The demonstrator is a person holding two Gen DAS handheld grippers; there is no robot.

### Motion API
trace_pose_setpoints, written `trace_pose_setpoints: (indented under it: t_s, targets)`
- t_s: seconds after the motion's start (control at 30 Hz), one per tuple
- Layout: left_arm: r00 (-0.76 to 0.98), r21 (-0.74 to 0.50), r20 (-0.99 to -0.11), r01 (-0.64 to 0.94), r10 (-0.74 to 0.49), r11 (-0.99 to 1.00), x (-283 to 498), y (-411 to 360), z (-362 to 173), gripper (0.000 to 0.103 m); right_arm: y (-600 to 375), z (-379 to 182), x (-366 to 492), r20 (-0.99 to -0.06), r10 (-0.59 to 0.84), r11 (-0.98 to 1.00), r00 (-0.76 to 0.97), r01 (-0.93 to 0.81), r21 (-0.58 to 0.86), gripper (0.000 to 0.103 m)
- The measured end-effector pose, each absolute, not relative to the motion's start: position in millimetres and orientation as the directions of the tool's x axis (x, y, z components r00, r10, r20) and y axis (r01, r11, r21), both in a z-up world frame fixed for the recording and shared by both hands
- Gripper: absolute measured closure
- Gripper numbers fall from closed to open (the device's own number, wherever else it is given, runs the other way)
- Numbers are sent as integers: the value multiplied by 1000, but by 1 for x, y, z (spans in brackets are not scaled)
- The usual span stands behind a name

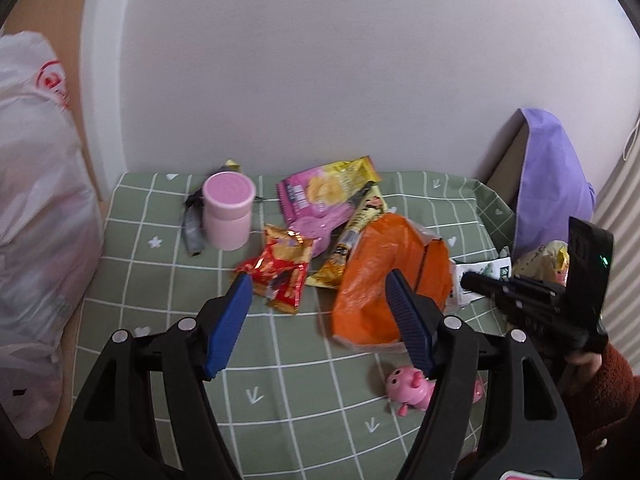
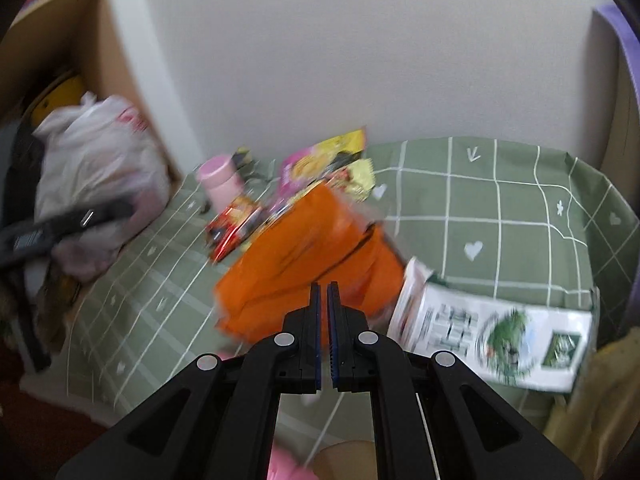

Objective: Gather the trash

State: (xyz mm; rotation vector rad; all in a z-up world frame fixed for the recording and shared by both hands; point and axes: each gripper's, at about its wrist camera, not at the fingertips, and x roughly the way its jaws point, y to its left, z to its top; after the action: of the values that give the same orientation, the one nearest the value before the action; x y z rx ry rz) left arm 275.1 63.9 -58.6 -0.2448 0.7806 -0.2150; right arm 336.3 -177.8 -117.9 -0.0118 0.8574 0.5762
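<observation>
Green checked cloth covers the counter, and the trash lies in a loose heap toward its far middle. At the far left, off the counter, slumps a white plastic bag. A pink cup stands on the cloth with a grey wrapper just beside it on the left. Right of the cup lies a red snack wrapper, and behind it a pink-and-yellow chip packet and a yellow-black wrapper, overlapping one another. An orange bag lies next, touching the yellow-black wrapper. The left tool hovers near this heap with its jaws wide and nothing between them. A pink toy pig sits on the near cloth. Right of the orange bag lies a white-and-green packet. The right tool, over the orange bag's near edge in its own blurred view, has its jaws nearly together with only a thin gap, empty. A purple bag stands at the far right.
</observation>
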Motion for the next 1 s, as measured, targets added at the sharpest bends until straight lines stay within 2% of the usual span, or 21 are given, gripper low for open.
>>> trace_pose_setpoints:
  t_s: [0.17, 0.47, 0.53, 0.63, 0.7, 0.8, 0.83, 0.93, 1.0]
  targets:
    - [691, -300, -676, 60, -256, 952, 271, 78, -64, 38, -172, -154, 382, -778, 430, 879, 458, -410, 245, 97]
    - [663, -317, -704, 29, -256, 948, 285, 86, -80, 37, -129, -182, 390, -841, 417, 834, 344, -512, 205, 97]
    - [653, -317, -713, 25, -256, 948, 291, 84, -85, 37, -127, -186, 394, -818, 512, 789, 263, -520, 326, 97]
    - [637, -327, -724, 22, -266, 945, 299, 82, -92, 37, -125, -201, 405, -733, 674, 688, 91, -437, 579, 97]
    - [636, -326, -724, 24, -266, 945, 303, 81, -92, 37, -116, -197, 399, -747, 654, 692, 119, -492, 528, 97]
    - [659, -309, -709, 29, -250, 951, 304, 84, -83, 37, -97, -180, 380, -818, 513, 731, 258, -632, 259, 97]
    - [668, -301, -703, 30, -243, 953, 304, 86, -81, 37, -94, -171, 374, -817, 490, 730, 305, -656, 192, 97]
    - [694, -277, -686, 28, -218, 961, 302, 93, -73, 37, -109, -135, 372, -713, 608, 699, 350, -662, 270, 97]
    - [700, -277, -682, 21, -212, 961, 302, 100, -73, 36, -116, -117, 374, -670, 621, 707, 406, -660, 256, 97]
